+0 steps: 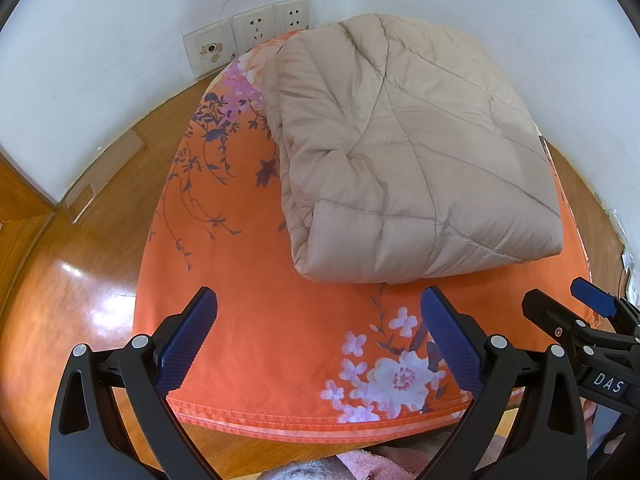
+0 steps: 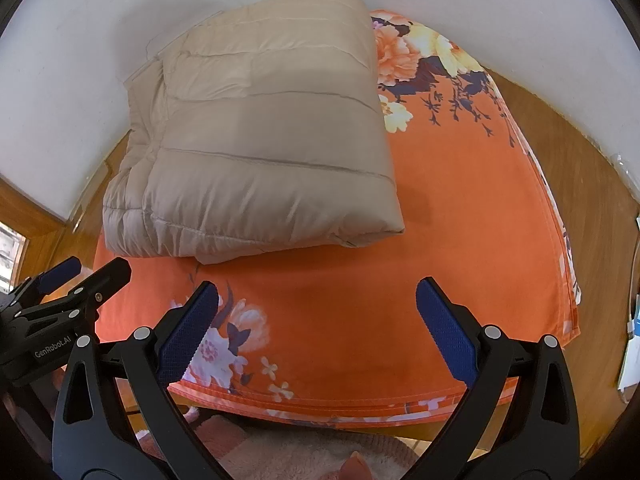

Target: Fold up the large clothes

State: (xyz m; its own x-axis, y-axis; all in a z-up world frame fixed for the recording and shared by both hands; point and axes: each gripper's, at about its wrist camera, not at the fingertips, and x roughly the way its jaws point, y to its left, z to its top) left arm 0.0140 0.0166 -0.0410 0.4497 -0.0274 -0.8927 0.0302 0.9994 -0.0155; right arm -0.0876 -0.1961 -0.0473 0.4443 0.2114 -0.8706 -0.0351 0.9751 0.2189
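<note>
On the orange floral cloth (image 1: 260, 340), the beige quilted coat (image 1: 400, 152) lies folded compactly; both left gripper (image 1: 318, 340) and right gripper (image 2: 316, 336) hover near, jaws spread, empty; folding looks finished.

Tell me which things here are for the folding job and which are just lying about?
For the job:
beige puffy coat, folded
left hand-held gripper, open
right hand-held gripper, open

Just there:
orange flowered cloth beneath the coat
wall sockets
wooden floor
pink fluffy fabric

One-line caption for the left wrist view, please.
Open left gripper hovers over orange floral cloth, short of the folded beige quilted coat.
</note>
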